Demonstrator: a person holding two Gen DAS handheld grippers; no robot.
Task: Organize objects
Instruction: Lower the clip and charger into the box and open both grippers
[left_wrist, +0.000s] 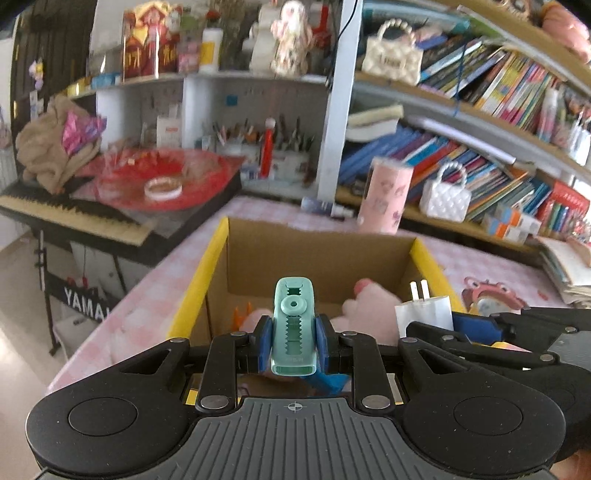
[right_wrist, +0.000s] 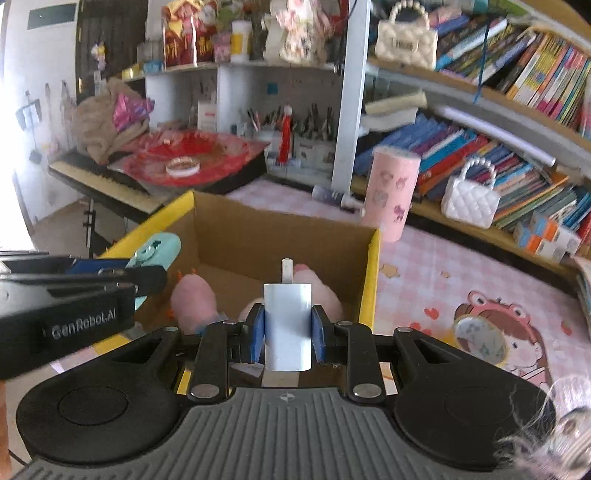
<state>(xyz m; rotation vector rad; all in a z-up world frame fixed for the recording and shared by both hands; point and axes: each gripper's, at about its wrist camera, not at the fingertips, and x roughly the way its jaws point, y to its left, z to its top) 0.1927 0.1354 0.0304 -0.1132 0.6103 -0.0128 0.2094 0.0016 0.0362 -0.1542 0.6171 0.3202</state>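
Box (left_wrist: 317, 254) open on pink checked cloth (right_wrist: 443, 266), pink plush (right_wrist: 194, 301) inside | left gripper (left_wrist: 293, 341) clamped on mint clip (left_wrist: 293, 325), above box's near edge | right gripper (right_wrist: 288, 330) clamped on white charger (right_wrist: 288, 325), prongs toward box, beside left | pink cup (right_wrist: 393, 192) behind box
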